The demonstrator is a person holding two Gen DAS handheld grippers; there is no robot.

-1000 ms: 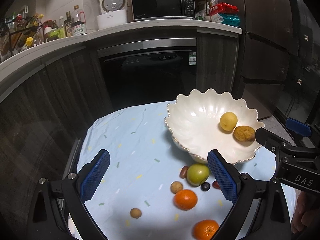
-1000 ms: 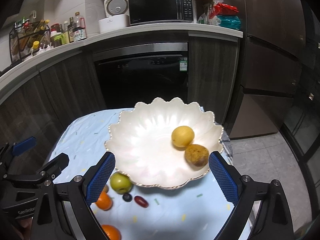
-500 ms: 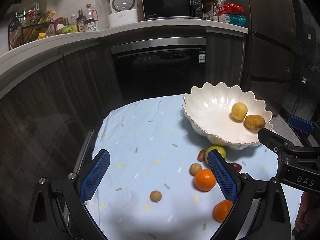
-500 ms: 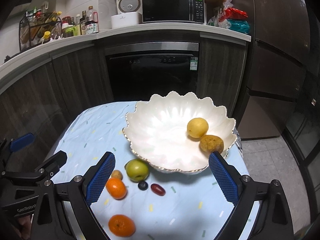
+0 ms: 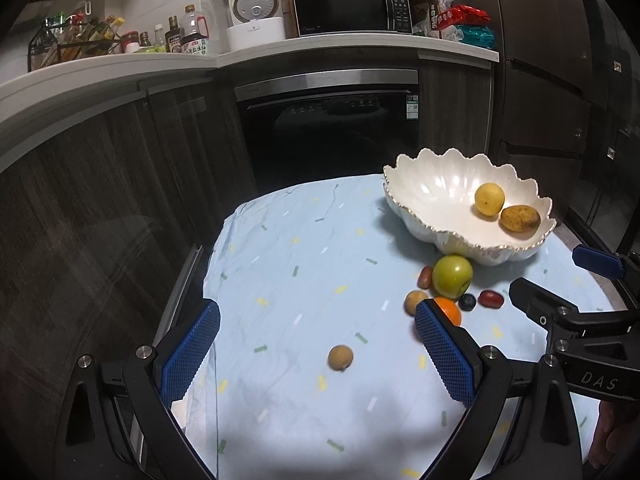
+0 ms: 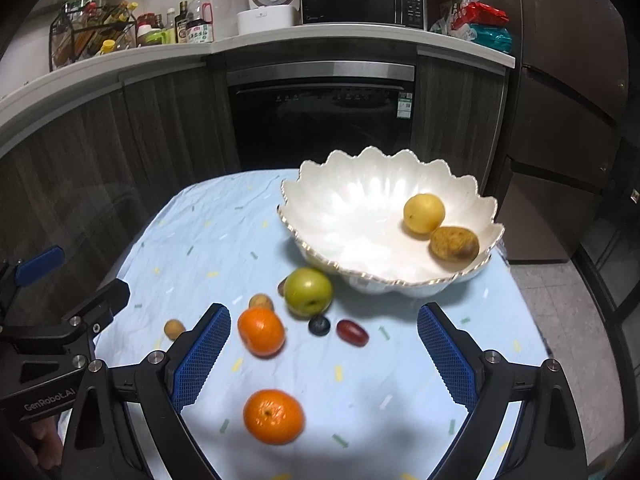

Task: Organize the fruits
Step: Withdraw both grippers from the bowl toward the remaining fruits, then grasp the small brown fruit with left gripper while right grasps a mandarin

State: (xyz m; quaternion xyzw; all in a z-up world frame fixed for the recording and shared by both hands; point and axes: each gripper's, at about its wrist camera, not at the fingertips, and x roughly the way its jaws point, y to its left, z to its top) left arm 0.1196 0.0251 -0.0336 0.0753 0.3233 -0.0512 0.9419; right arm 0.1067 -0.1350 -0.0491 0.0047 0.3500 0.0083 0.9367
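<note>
A white scalloped bowl (image 6: 360, 216) (image 5: 432, 196) stands on the blue cloth and holds a yellow fruit (image 6: 423, 213) and a brown one (image 6: 454, 243). On the cloth in front of it lie a green apple (image 6: 308, 291), two oranges (image 6: 261, 331) (image 6: 273, 416), a blueberry (image 6: 319, 325), a red grape (image 6: 352, 332) and small brown fruits (image 5: 340, 357). My left gripper (image 5: 316, 356) is open and empty above the cloth. My right gripper (image 6: 324, 356) is open and empty above the oranges.
The table (image 5: 280, 264) has a light blue cloth with confetti marks. Behind stand dark cabinets, an oven (image 5: 328, 128) and a counter with a microwave (image 5: 348, 8), a rice cooker and bottles. A tall dark fridge (image 6: 572, 80) stands to the right.
Both grippers have pulled back and up from the bowl. More of the cloth and the loose fruits has come into view. Nothing was picked up.
</note>
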